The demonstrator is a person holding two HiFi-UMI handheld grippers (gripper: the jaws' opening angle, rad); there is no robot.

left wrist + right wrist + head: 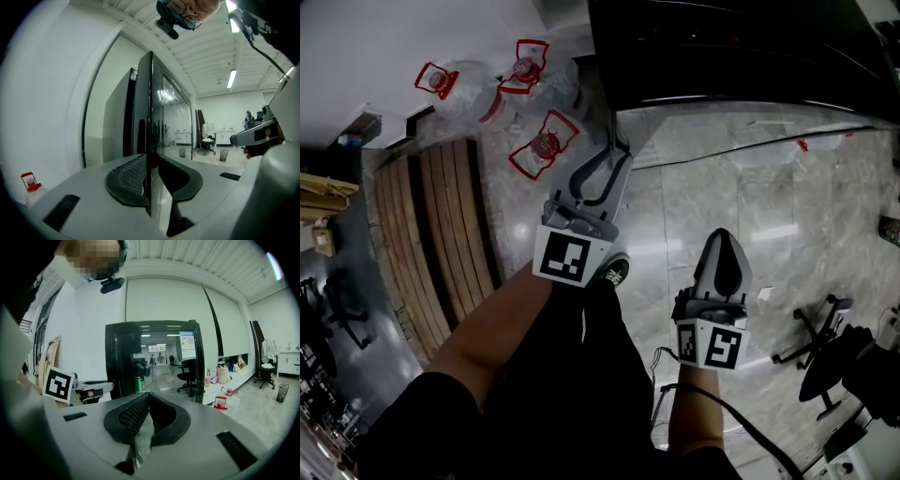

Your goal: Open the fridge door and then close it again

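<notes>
The black fridge (722, 56) with its glossy glass door stands at the top of the head view. From the right gripper view the fridge (154, 357) looks closed, its door flush. My left gripper (612, 150) reaches the door's left edge. In the left gripper view the thin door edge (150, 103) runs between the jaws of the left gripper (151, 157), which stand open. The left pad (129, 176) lies close to the edge, and the right pad is apart from it. My right gripper (722, 234) hangs back over the floor, and in its own view the right gripper (149, 394) is shut and empty.
Large water bottles with red handles (539, 141) lie on the floor left of the fridge. A slatted wooden bench (431, 234) runs along the left wall. An office chair (820, 323) stands at the right, and a cable (750, 145) crosses the tiled floor. My shoe (614, 272) is below the left gripper.
</notes>
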